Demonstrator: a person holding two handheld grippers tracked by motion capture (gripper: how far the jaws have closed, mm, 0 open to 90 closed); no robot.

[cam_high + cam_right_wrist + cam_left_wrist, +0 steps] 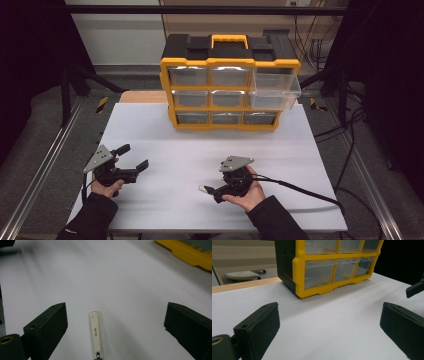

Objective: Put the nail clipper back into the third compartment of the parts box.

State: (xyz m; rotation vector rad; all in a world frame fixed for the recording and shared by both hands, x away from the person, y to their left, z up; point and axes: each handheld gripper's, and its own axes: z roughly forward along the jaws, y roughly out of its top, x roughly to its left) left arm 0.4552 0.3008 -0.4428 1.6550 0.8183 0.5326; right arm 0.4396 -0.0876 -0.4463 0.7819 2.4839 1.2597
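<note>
A small cream-white stick with a metal end lies flat on the white table, between the wide-apart jaws of my right gripper. From above, the stick shows just left of my right gripper, which is open and points left near the front edge. My left gripper is open at the front left with nothing between its jaws. In the left gripper view the left gripper faces a yellow and black drawer cabinet. The cabinet stands at the back of the table.
The cabinet's top right clear drawer is pulled out; the other drawers sit closed. A jaw of the other gripper shows at the right in the left gripper view. Metal rails and cables run along both sides of the table.
</note>
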